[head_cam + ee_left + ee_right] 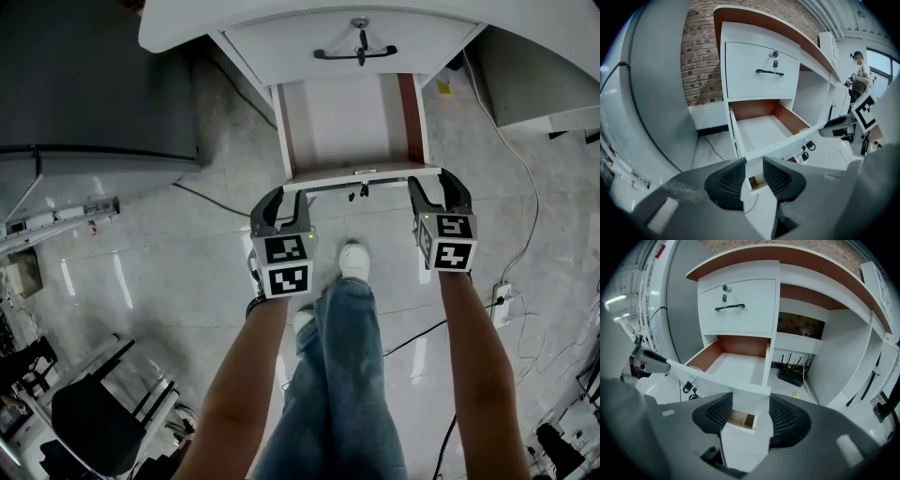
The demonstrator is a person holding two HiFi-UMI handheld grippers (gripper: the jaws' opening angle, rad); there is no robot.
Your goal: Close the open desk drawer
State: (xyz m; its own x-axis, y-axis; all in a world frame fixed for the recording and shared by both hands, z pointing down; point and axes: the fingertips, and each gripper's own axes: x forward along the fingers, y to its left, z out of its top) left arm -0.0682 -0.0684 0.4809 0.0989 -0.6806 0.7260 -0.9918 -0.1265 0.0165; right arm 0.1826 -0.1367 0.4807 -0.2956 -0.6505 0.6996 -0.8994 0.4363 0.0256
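Drawer [347, 122] is pulled out toward the near side, under the counter [234, 28]. Left gripper [286, 197] and right gripper [434, 185] are both released and hold nothing, one at each end of the front panel [366, 172]. Judged light, rigid, sliding freely. Push flat on the panel, evenly.

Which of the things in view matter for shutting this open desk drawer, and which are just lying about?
For the job: open drawer, left gripper, right gripper.
Just lying about: router under the desk, power strip on the floor, black chair, shut top drawer.
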